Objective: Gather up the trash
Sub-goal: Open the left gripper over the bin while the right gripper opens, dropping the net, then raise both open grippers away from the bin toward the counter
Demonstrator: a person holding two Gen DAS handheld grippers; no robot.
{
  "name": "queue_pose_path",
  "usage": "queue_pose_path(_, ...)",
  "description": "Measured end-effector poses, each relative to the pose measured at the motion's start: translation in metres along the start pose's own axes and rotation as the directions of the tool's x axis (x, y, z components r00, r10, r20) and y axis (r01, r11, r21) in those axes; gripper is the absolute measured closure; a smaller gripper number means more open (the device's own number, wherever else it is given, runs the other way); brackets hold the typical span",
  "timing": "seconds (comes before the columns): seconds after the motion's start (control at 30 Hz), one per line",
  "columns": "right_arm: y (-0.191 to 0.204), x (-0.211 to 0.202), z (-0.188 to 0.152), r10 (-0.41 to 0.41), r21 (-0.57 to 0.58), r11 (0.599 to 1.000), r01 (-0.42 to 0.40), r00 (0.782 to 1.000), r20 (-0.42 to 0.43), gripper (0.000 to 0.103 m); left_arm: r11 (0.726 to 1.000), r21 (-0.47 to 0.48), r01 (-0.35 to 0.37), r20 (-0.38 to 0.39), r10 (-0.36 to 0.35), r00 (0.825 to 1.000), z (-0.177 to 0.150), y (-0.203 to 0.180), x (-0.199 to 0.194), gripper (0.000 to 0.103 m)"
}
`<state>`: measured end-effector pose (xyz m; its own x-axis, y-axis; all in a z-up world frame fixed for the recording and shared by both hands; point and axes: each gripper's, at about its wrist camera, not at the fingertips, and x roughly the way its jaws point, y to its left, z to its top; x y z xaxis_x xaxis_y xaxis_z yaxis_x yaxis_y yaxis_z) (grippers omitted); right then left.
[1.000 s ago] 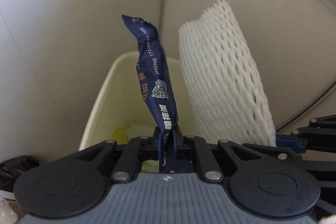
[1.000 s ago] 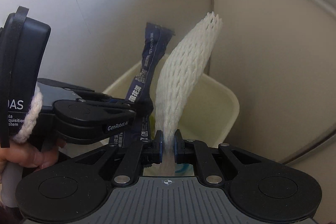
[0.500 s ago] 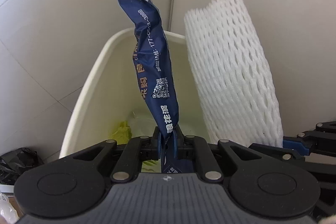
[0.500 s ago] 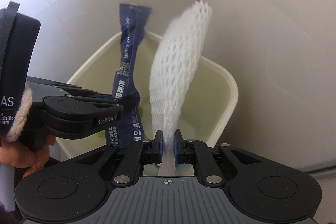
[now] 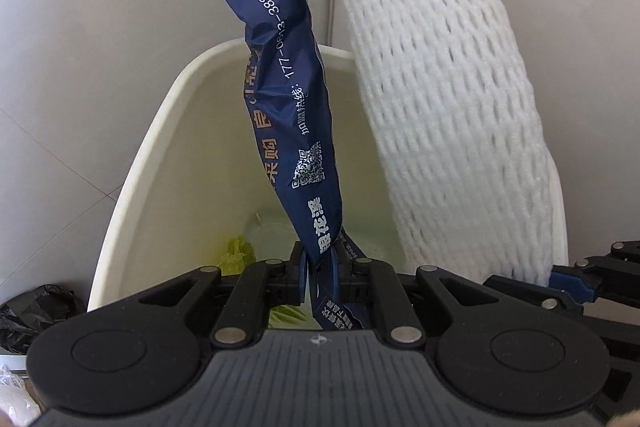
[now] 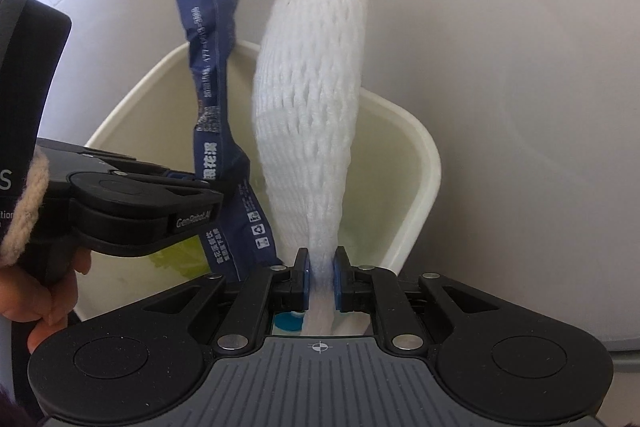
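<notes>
Wrapper (image 5: 288, 115) and foam net (image 6: 312, 131) each stand up out of a tool, pinched at the lower end so they hang clear over the bin (image 5: 132, 187) just ahead and below, ready, I judge, for dropping. Left tool (image 5: 320, 269) is clamped on the wrapper, right tool (image 6: 320, 279) on the net. Both tools sit side by side, close together, tipped steeply down toward the bin's mouth.

Bright, even daylight; soft shadows; sharp focus; fisheye bending, dark corners.
</notes>
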<state>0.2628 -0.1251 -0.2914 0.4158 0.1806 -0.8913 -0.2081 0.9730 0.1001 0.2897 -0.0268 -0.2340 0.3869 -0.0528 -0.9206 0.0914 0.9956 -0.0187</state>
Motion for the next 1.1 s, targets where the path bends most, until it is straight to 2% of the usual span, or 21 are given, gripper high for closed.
queue_pose_path(0.17,0.003,0.001,-0.005,-0.008,0.007,1.000,0.008,1.000,0.001,0.088,1.000,0.002,-0.013,-0.011,0.013,1.000,-0.004,-0.002,0.015,0.092)
queue_pose_path(0.27,0.006,0.003,-0.006,-0.013,0.012,1.000,0.013,1.000,0.000,0.087,1.000,0.004,-0.026,-0.009,0.026,1.000,-0.004,-0.003,0.017,0.082)
queue_pose_path(0.43,0.010,-0.002,-0.009,0.016,0.013,1.000,-0.016,1.000,0.000,0.070,1.000,0.013,-0.028,-0.012,0.028,1.000,-0.007,-0.003,0.015,0.072)
queue_pose_path(0.57,0.017,-0.006,-0.010,0.009,-0.009,1.000,-0.009,1.000,0.009,0.057,1.000,0.009,-0.023,-0.014,0.023,1.000,-0.012,-0.002,0.016,0.069)
queue_pose_path(1.0,0.018,-0.016,-0.015,0.009,-0.011,1.000,-0.009,1.000,0.025,0.056,1.000,-0.001,-0.012,0.003,0.012,1.000,-0.011,0.011,0.001,0.060)
queue_pose_path(1.1,0.019,-0.027,-0.018,0.014,-0.020,1.000,-0.013,0.999,0.040,0.052,1.000,0.000,-0.003,0.016,0.003,1.000,-0.015,0.015,0.002,0.056)
